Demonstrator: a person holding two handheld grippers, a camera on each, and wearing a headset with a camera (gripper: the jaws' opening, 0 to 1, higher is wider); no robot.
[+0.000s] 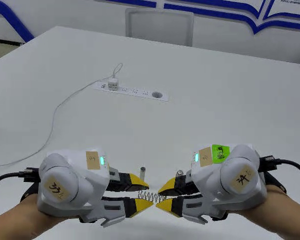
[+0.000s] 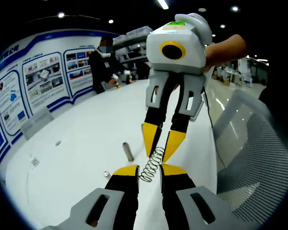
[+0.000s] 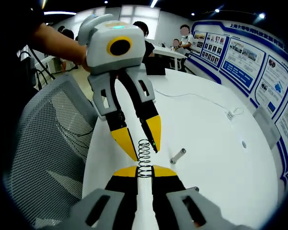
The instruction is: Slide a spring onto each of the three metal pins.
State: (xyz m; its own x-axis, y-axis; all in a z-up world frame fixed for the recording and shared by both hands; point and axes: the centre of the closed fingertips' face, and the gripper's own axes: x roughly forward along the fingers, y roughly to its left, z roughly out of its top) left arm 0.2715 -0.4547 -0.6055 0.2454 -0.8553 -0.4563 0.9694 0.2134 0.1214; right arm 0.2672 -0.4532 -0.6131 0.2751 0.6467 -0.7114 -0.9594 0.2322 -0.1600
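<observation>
Right gripper (image 3: 145,171): fingertips (image 3: 128,171) pinched together on one end of spring (image 1: 151,196). Left gripper (image 2: 150,170): fingertips (image 2: 126,170) apart, other spring end sits in gap, contact unclear. Spring lies roughly level between the two tip pairs, just on person's side of upright pin (image 1: 143,172). Grippers flank upright pin, tips facing each other. Second pin (image 1: 179,174) close to right of upright pin, tucked against right gripper. Power strip (image 1: 132,91) well beyond upright pin on white table (image 1: 230,100).
</observation>
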